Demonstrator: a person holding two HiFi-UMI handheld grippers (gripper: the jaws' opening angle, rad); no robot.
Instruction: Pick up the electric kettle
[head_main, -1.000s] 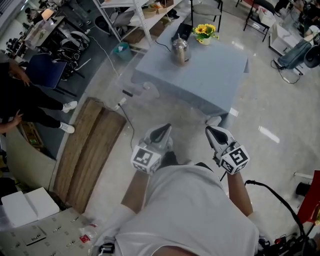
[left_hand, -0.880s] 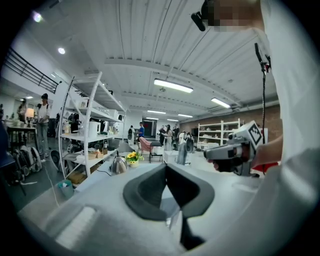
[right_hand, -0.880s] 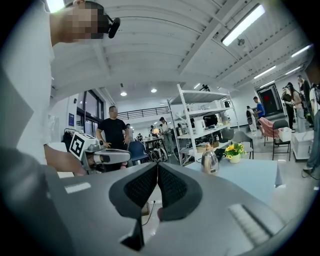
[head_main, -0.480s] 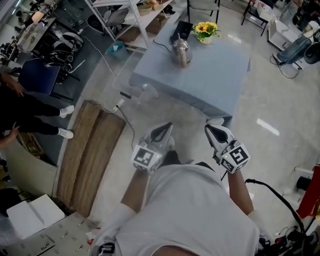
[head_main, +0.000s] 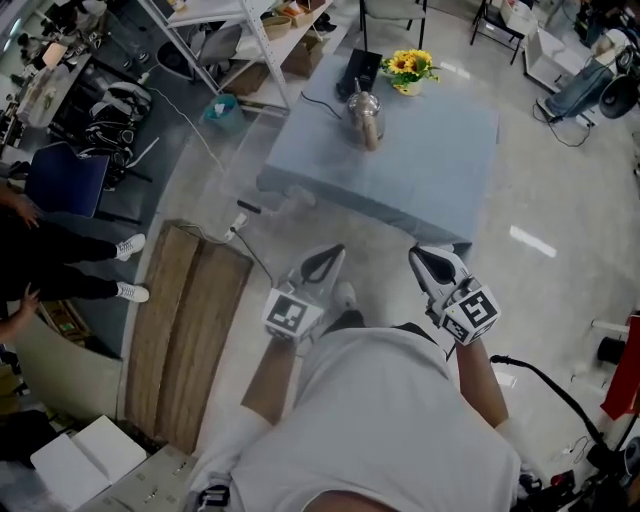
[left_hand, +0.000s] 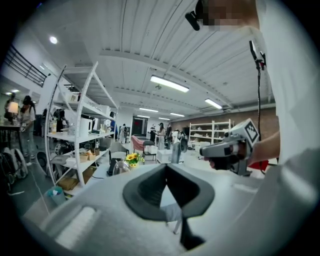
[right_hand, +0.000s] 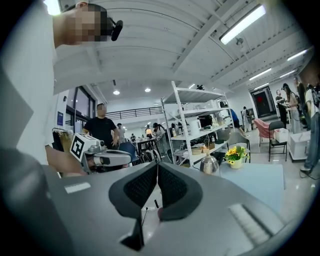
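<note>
The steel electric kettle (head_main: 364, 110) stands at the far left part of a blue-grey table (head_main: 440, 150), beside a pot of yellow flowers (head_main: 408, 66). Both grippers are held level in front of the person's body, well short of the table's near edge. The left gripper (head_main: 322, 262) is shut with nothing in it; in the left gripper view the kettle (left_hand: 120, 167) shows small, far beyond the closed left gripper (left_hand: 166, 165). The right gripper (head_main: 432, 265) is also shut and empty; its own view has the kettle (right_hand: 210, 164) far off, right of the closed right gripper (right_hand: 156, 164).
A black box (head_main: 360, 70) with a cord lies behind the kettle. Wooden boards (head_main: 185, 320) lie on the floor to the left, with a power strip and cable (head_main: 238, 222) near them. White shelving (head_main: 240, 40) stands at the back left. People stand at the far left (head_main: 40, 260).
The floor and wooden boards have slid down the head view as the person walked toward the table. Both grippers kept their place before the body and stayed shut.
</note>
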